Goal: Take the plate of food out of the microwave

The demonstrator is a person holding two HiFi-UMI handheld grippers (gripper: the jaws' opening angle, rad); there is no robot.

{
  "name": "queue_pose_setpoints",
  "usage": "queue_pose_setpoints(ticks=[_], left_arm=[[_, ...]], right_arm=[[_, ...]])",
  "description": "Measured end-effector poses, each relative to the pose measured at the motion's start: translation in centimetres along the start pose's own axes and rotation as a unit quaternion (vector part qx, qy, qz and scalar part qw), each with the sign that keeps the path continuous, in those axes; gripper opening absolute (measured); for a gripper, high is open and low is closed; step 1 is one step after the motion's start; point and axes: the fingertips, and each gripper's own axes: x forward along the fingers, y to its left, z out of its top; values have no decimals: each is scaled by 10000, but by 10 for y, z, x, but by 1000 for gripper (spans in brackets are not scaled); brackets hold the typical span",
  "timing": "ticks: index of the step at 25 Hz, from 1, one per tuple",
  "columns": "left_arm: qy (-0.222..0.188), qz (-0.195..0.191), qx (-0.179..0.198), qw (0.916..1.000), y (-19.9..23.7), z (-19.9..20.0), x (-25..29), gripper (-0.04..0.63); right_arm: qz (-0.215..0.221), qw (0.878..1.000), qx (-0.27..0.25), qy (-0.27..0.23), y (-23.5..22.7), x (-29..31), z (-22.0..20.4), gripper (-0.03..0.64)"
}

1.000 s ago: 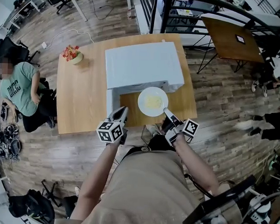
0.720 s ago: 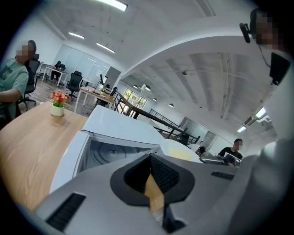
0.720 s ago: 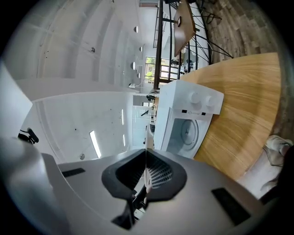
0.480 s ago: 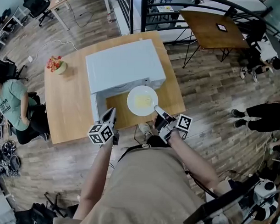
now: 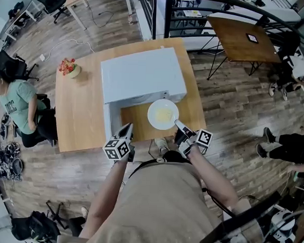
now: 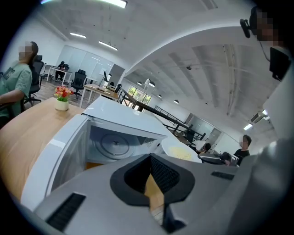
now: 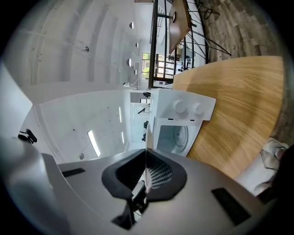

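The white microwave (image 5: 143, 73) stands on the wooden table (image 5: 77, 116) with its door (image 5: 112, 126) swung open to the left. A white plate (image 5: 163, 114) with pale yellow food hangs just outside the opening, above the table. My right gripper (image 5: 178, 124) is shut on the plate's near rim, and the plate (image 7: 146, 137) runs edge-on between the jaws in the right gripper view. My left gripper (image 5: 127, 128) is shut and empty by the door's near end. The left gripper view shows the bare turntable (image 6: 115, 144) and the plate (image 6: 181, 153) to its right.
A small pot of flowers (image 5: 69, 68) sits at the table's far left corner. A person in a green shirt (image 5: 18, 104) sits to the left of the table. A second wooden table (image 5: 244, 39) and railings stand at the back right.
The head view has swung about. The plate stays in the right gripper just outside the microwave opening, and the left gripper stays by the open door.
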Motion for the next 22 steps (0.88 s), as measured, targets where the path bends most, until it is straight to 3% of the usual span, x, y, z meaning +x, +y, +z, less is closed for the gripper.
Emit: queue_pose_setpoints(ticks=[22], left_arm=[[323,495,-95,9982,17,-33,9,5]], right_arm=[[-605,9914,-88,1156,-97,47,-7,15]])
